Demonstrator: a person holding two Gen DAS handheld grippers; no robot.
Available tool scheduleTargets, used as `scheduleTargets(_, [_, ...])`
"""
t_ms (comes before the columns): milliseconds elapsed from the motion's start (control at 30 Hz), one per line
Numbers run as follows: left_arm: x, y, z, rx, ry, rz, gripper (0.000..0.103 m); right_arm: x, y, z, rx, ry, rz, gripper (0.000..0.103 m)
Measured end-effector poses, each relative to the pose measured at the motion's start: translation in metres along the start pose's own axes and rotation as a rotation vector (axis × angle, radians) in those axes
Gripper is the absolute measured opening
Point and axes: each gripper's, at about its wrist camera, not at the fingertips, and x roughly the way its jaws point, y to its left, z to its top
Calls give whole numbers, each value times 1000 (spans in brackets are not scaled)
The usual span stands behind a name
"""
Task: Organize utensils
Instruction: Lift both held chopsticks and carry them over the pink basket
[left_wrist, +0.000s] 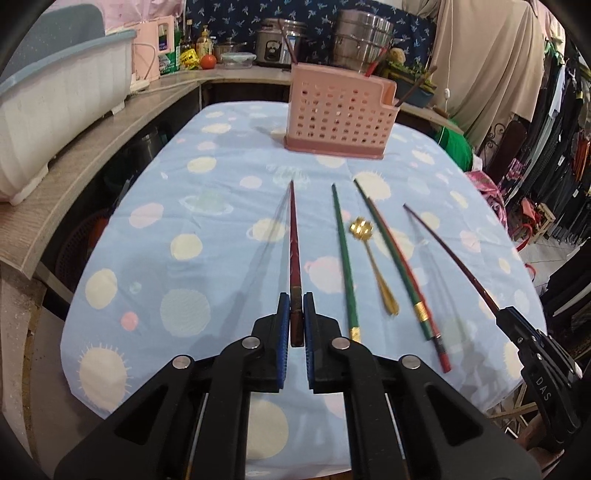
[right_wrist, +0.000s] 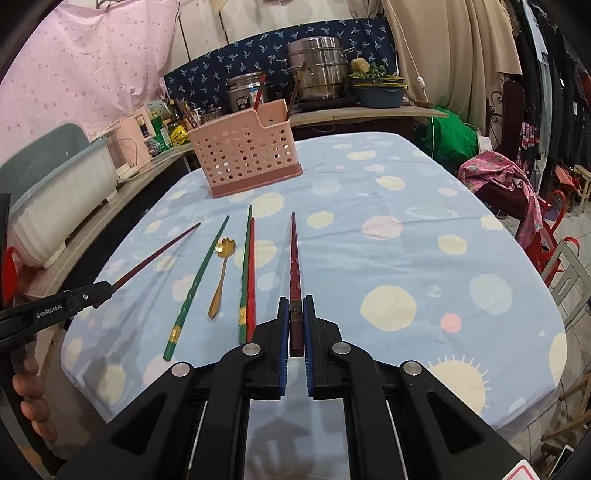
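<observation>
Left gripper (left_wrist: 296, 314) clamped on dark red chopstick (left_wrist: 294, 236), centre of frame, tip pointing up-frame. Right gripper (right_wrist: 295, 317) pinching second dark red chopstick (right_wrist: 294, 258), centre. Lying on blue dotted tablecloth (left_wrist: 207, 206): green chopsticks (left_wrist: 343, 254), gold spoon (left_wrist: 373, 258), red chopstick (right_wrist: 252, 273). Pink utensil basket (left_wrist: 338, 110) upper centre.

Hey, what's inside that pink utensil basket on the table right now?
A few dark red and brown sticks, likely chopsticks, poke above the rim of the pink basket. Its perforated walls hide their lower ends and anything lying at the bottom, so the full contents cannot be told.
</observation>
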Motion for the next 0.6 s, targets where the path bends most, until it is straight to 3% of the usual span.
scheduleTargets(600, [-53, -8, 100, 31, -209, 11, 7, -42, -2, 110, -24, -249, 36, 7])
